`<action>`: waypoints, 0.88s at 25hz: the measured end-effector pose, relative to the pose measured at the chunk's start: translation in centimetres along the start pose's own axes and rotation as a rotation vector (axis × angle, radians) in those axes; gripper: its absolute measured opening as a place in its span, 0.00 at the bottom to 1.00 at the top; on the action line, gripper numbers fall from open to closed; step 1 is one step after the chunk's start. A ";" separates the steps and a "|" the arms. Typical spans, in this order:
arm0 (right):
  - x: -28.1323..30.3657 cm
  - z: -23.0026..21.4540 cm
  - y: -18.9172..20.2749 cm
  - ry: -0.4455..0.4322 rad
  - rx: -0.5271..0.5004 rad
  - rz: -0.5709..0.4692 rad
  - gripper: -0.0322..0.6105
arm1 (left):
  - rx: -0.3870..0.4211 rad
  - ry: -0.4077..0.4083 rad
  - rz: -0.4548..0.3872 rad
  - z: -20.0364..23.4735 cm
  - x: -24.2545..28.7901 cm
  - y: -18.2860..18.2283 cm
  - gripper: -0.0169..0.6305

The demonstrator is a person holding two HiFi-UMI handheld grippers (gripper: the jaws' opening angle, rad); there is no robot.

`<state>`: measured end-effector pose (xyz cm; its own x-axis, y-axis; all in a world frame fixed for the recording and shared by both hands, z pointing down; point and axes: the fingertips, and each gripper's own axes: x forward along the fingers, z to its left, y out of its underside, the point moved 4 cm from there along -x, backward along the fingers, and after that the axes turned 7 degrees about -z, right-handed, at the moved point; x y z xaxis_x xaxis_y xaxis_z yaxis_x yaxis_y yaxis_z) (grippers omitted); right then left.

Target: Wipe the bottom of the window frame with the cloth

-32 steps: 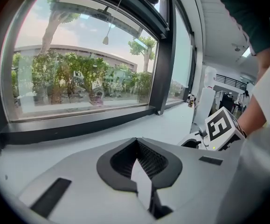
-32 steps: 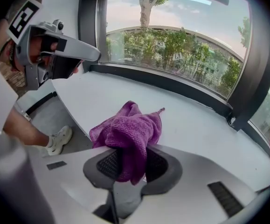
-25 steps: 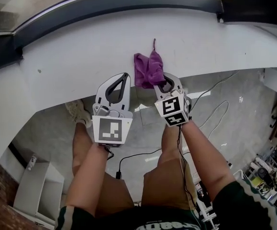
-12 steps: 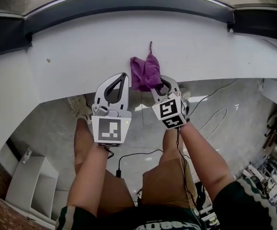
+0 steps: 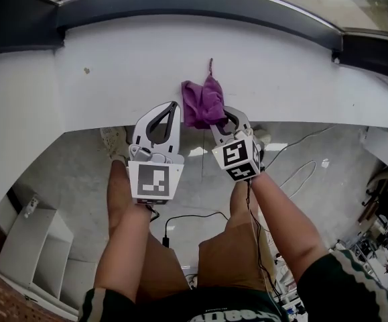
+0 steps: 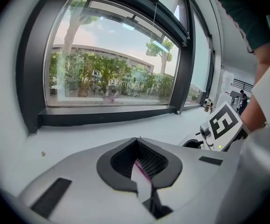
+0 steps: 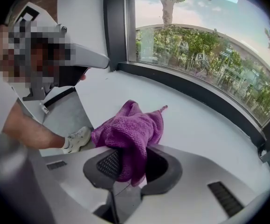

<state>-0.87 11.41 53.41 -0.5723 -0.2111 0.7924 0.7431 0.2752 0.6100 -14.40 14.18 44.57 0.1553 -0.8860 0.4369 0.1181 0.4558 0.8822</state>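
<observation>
A purple cloth (image 5: pixel 202 102) lies bunched on the white sill (image 5: pixel 126 66), near the sill's front edge. My right gripper (image 5: pixel 222 119) is shut on its near end; in the right gripper view the cloth (image 7: pixel 130 127) hangs down between the jaws of the right gripper (image 7: pixel 130 155). The dark bottom rail of the window frame (image 5: pixel 200 2) runs along the far side of the sill, well beyond the cloth. My left gripper (image 5: pixel 168 113) hovers just left of the cloth, shut and holding nothing. In the left gripper view the left gripper (image 6: pixel 137 146) points at the bottom rail (image 6: pixel 107 115).
A small dark speck (image 5: pixel 86 70) lies on the sill to the left. A dark frame upright (image 7: pixel 116 27) rises at the left end of the pane. Below the sill are grey floor, cables (image 5: pixel 301 173), a shoe (image 5: pixel 116 139) and a white shelf unit (image 5: pixel 26 247).
Both grippers and the cloth have shifted left along the sill, closer to the speck. The right gripper's hold on the cloth is unchanged.
</observation>
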 end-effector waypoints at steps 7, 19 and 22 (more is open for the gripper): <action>1.2 1.8 -1.7 -0.041 -0.031 0.002 0.21 | -0.019 -0.038 0.001 1.9 -1.2 0.2 0.04; 3.6 5.0 -4.4 -0.096 -0.117 -0.002 0.21 | -0.033 -0.108 -0.019 5.8 -3.8 0.4 0.04; 4.4 6.2 -5.4 -0.116 -0.127 -0.004 0.21 | -0.040 -0.131 -0.021 6.9 -4.5 0.6 0.04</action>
<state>-9.59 14.77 53.58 -0.6061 -0.1002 0.7890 0.7743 0.1521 0.6142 -21.80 17.88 44.38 0.0237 -0.8978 0.4398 0.1592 0.4377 0.8849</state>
